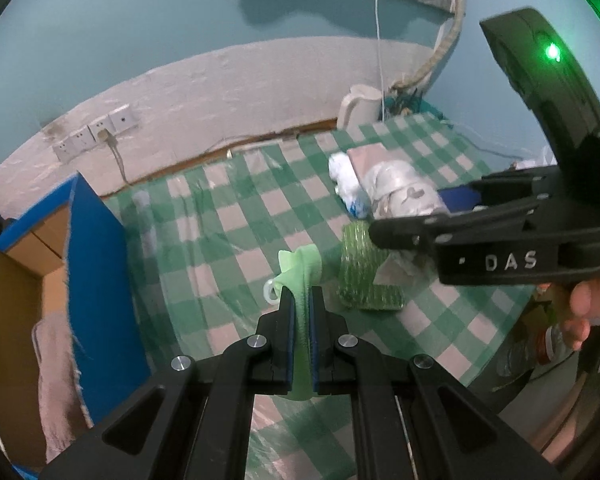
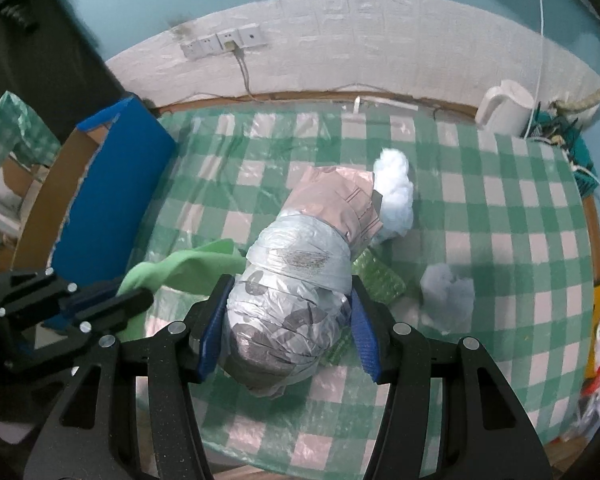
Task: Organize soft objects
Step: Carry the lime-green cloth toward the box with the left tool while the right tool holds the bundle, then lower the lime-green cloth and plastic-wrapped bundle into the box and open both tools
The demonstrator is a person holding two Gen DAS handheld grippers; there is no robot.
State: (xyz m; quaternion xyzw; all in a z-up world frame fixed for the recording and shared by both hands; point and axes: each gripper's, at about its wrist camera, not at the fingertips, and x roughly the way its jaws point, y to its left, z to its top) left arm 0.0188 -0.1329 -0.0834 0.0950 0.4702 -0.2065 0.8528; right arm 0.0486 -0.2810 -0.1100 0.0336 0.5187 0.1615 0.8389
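green cloth | thin, limp | pinched by left hand-held gripper

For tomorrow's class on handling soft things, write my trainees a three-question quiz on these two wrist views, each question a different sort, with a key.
1. True or false: the left tool is shut on the green cloth.
2. The right tool grips which? A) white kettle B) plastic-wrapped bundle C) blue-sided box
3. Fill in: the table wears a green and white ____ cloth.

Key:
1. True.
2. B, the plastic-wrapped bundle.
3. Checked; see the tablecloth.
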